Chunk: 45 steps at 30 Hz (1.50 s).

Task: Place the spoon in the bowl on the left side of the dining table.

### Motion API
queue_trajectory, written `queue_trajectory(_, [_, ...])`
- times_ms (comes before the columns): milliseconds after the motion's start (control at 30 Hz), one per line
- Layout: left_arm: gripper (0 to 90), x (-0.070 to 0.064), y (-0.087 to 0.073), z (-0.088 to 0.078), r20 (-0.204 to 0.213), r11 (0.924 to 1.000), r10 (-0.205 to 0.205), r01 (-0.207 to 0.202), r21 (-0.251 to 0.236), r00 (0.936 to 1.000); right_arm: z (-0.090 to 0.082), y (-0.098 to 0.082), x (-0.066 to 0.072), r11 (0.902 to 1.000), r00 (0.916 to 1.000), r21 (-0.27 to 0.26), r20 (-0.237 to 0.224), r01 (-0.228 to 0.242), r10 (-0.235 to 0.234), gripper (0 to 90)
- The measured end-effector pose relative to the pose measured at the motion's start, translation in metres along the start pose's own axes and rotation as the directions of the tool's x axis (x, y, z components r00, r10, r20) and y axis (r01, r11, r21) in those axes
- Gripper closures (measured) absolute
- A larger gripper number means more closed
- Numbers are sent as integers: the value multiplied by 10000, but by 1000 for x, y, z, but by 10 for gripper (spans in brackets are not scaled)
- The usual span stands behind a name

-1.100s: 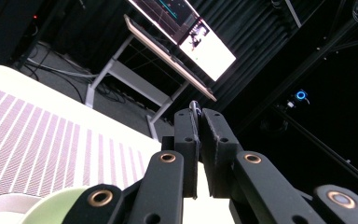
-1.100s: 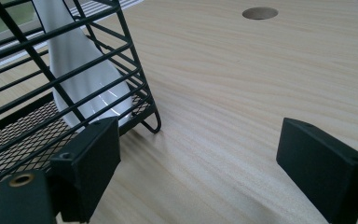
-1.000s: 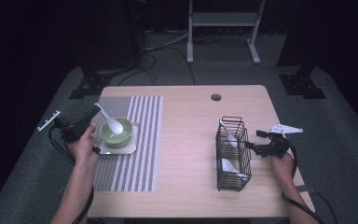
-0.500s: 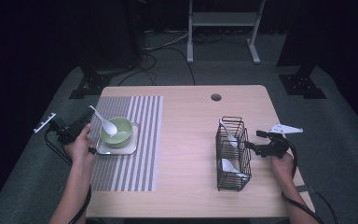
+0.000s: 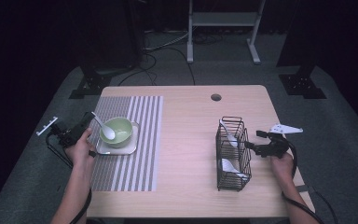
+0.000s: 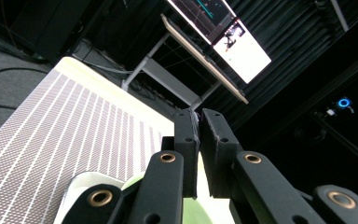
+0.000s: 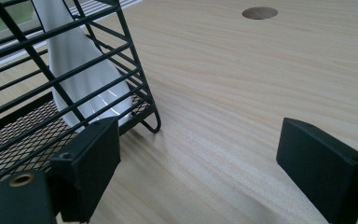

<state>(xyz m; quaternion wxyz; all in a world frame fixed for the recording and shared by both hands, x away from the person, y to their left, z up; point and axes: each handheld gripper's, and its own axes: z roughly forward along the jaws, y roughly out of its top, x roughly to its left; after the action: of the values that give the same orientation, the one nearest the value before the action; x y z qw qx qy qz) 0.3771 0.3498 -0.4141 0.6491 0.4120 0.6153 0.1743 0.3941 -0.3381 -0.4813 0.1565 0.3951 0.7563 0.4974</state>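
Striped woven mat (image 5: 135, 140), square white tray (image 5: 131, 148), round green bowl (image 5: 120, 130): my left gripper (image 5: 87, 121) is clamped on the glossy white spoon (image 5: 106, 130), whose scoop rests in the bowl. I should lower gently and release once it settles. Right gripper (image 5: 251, 145) stands apart beside the black wire caddy (image 5: 230, 154).
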Motion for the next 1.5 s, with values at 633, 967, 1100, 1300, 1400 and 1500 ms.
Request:
queue_trajectory(633, [855, 17, -6, -2, -327, 9998, -193, 196, 81, 9993, 0, 0, 0, 10000, 10000, 13, 17, 1, -1, 123])
queue_trajectory(967, [854, 22, -9, -2, -323, 9995, -320, 322, 71, 9990, 0, 0, 0, 10000, 10000, 6, 7, -2, 2, 123])
queue_trajectory(1100, [850, 25, -10, -2, -293, 9993, -357, 360, 96, 9989, 0, 0, 0, 10000, 10000, 7, 3, -13, 13, 123])
queue_trajectory(1300, [841, 28, -12, -2, -353, 9990, -396, 403, 171, 9986, 0, 0, 0, 10000, 10000, 28, 0, -27, 27, 123])
queue_trajectory(1400, [834, 30, -14, -2, -394, 9991, -353, 363, 236, 9986, 0, 0, 0, 10000, 10000, 45, 2, -26, 26, 123])
queue_trajectory(1500, [827, 31, -16, -1, -407, 9986, -364, 379, 376, 9985, 0, 0, 0, 10000, 10000, 47, -1, -33, 33, 123])
